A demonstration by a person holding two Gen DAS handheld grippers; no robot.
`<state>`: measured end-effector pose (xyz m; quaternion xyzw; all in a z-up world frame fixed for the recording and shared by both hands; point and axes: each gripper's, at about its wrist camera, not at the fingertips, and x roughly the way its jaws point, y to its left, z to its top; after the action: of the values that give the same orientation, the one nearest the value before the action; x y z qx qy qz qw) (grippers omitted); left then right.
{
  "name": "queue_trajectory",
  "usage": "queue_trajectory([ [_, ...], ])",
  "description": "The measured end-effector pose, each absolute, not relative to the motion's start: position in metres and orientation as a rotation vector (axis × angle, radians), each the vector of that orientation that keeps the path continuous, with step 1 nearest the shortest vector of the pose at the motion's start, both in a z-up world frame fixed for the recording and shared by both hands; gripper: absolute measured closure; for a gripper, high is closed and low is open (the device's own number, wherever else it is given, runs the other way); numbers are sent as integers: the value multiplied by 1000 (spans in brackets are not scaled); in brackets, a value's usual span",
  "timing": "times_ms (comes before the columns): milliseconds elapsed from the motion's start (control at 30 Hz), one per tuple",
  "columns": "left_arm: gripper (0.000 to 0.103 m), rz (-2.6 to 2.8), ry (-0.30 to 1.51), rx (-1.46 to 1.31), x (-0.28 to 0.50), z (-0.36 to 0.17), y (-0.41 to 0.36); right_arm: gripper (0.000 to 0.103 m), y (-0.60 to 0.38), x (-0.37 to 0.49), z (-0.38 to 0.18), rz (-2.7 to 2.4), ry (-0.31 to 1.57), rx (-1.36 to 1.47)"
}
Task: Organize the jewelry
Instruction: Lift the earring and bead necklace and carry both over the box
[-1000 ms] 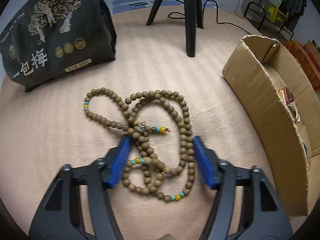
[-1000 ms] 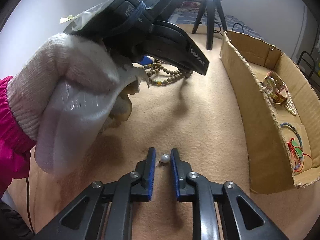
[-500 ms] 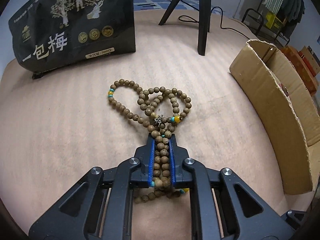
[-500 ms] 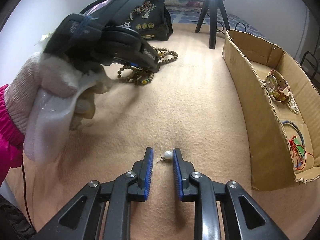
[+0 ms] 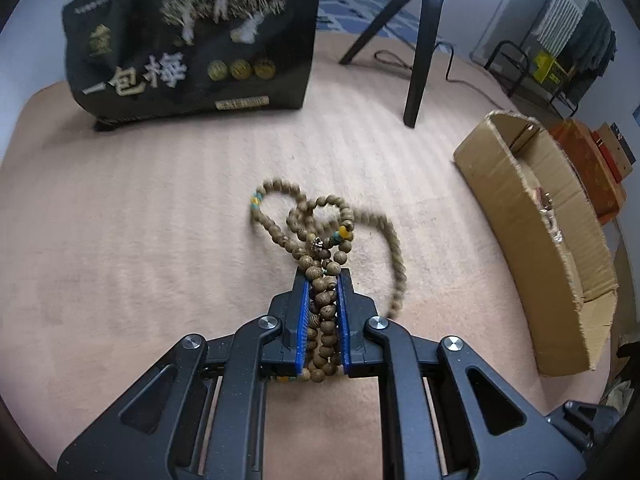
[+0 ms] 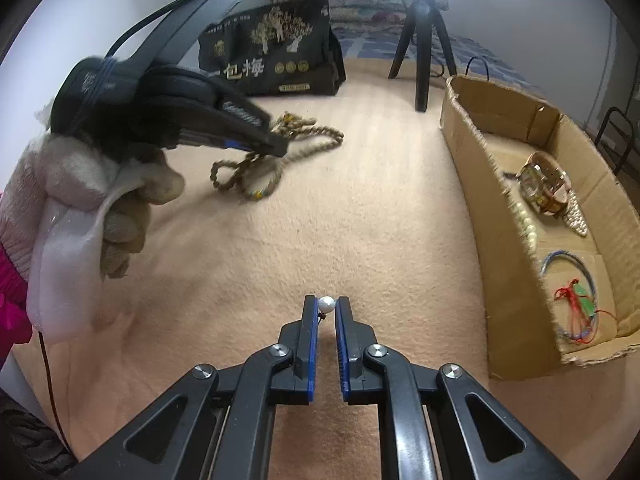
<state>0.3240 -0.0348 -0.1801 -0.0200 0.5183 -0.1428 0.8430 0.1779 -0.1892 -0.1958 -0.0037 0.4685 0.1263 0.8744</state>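
Observation:
My left gripper is shut on a long wooden bead necklace with yellow and teal accent beads. It holds the necklace lifted off the beige cloth, with loops dangling. The right wrist view shows that gripper with the necklace hanging from it. My right gripper is closed around a small white pearl earring at its fingertips, low over the cloth. A cardboard box stands at the right and holds a watch, a pearl strand and a thin bangle.
A black printed bag stands at the back left. A black tripod with a cable stands at the back. The box lies to the right of the left gripper. A metal rack is far right.
My left gripper closed on the bead necklace and has raised it off the cloth. My right gripper has closed in on the pearl earring.

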Motion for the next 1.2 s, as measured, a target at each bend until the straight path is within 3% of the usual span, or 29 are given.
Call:
queue_trajectory([
  [767, 92, -386, 866, -220, 249, -58, -20, 97, -230, 143, -103, 256, 799, 64],
  [1200, 92, -486, 811, -199, 237, -19, -62, 97, -285, 137, -69, 172, 767, 53],
])
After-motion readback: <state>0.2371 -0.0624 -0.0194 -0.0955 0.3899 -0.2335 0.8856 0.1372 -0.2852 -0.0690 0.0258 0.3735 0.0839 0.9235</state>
